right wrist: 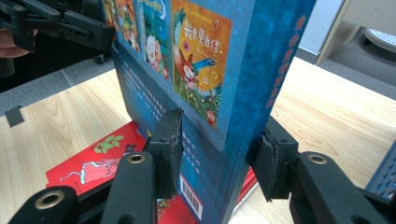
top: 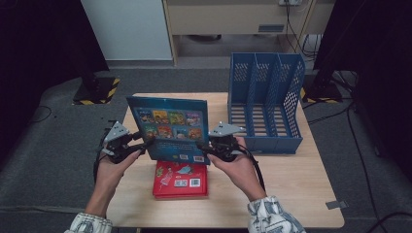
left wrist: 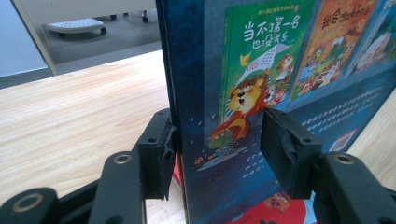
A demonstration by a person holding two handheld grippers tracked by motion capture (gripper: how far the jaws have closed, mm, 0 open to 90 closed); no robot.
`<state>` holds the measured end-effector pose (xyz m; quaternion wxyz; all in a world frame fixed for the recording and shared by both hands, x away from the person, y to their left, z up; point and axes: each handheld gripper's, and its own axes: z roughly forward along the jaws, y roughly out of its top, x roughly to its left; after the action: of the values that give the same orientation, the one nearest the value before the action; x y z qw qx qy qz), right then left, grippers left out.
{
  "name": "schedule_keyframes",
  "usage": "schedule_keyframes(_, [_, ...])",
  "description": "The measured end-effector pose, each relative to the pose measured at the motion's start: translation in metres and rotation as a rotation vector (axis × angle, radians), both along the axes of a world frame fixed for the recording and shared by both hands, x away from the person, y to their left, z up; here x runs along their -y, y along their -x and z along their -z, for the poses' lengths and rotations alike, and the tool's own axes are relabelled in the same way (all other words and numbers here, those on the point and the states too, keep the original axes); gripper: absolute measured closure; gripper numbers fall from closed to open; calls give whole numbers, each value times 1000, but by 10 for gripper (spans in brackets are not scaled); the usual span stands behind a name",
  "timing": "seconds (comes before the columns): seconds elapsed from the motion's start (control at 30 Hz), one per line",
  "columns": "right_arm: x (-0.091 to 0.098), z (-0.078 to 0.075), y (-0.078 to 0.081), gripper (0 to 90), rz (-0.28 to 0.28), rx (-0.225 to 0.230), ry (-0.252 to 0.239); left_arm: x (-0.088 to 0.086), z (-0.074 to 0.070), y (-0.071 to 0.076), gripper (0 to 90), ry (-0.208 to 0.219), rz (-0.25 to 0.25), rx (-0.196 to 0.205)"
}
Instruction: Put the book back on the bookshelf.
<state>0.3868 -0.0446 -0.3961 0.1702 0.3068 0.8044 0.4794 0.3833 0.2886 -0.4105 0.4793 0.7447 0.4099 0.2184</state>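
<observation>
High view: blue book (top: 171, 127) upright above red book (top: 180, 180), file rack (top: 265, 102) right of it; right claw (top: 210, 148) grips it. Left gripper view: left claw (left wrist: 217, 140) straddles it, one pad apart.

Blue picture book (top: 171, 127) upright above table, back cover toward person, over red book (top: 180, 180).

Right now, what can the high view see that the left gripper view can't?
The high view takes in the blue file rack standing at the far right. The left gripper view gets close enough for the lion picture on the cover, plus a white wheeled base on the floor behind. Both share the upright blue book, the red book lying flat and the wooden table.
</observation>
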Motion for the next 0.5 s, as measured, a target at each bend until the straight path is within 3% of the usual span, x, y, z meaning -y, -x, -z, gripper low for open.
schedule_keyframes(0.27, [0, -1, 7, 561, -29, 2, 2, -1, -1, 0, 434, 11, 3, 2])
schedule_keyframes(0.5, [-1, -1, 16, 492, -73, 23, -2, -3, -1, -1, 405, 26, 25, 1])
